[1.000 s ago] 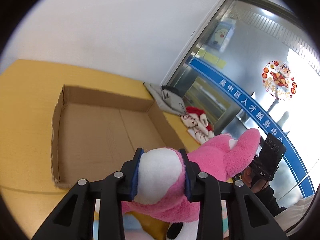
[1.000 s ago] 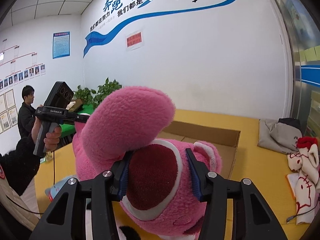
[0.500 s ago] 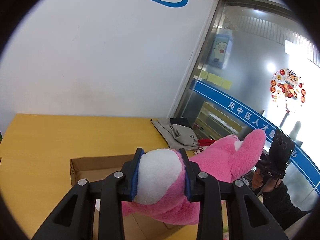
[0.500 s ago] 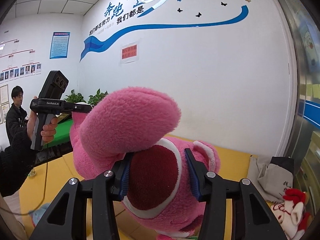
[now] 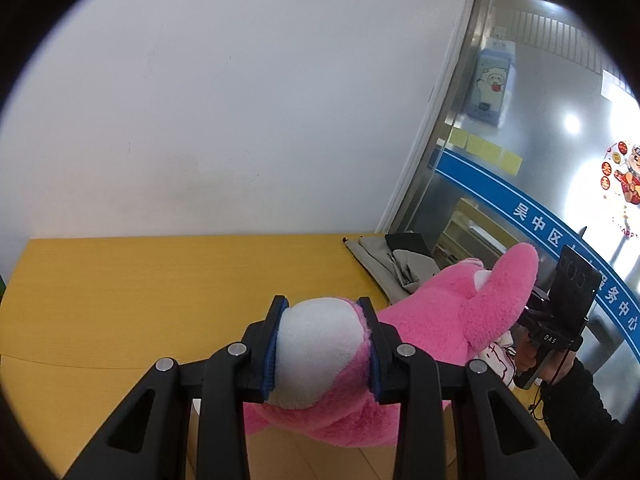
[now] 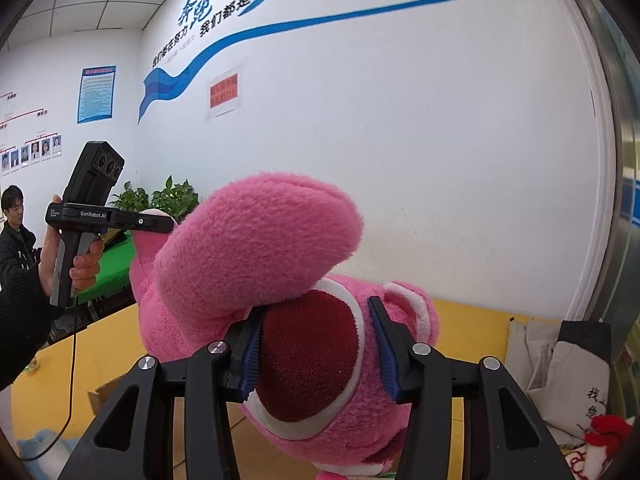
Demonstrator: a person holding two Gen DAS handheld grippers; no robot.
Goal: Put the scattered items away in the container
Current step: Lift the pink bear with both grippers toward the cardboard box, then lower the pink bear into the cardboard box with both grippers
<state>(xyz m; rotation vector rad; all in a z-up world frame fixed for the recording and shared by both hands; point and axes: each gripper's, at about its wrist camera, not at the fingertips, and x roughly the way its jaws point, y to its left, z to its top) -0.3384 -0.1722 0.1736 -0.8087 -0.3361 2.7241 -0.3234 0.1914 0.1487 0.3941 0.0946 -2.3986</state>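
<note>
Both grippers clamp the pink plush bear [image 6: 256, 248] aloft, left gripper [image 5: 322, 354] on a white-soled paw, right gripper [image 6: 316, 354] on its maroon nose, body stretched left-right between them, cardboard box [image 5: 280, 456] just below, near edge.

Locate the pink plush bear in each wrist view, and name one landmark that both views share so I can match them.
Left wrist: the pink plush bear fills the lower centre; the left gripper clamps its white paw.
Right wrist: the bear fills the centre; the right gripper clamps its dark red snout.
Shared landmark: the grey cloth bag on the yellow table, at the right.
</note>
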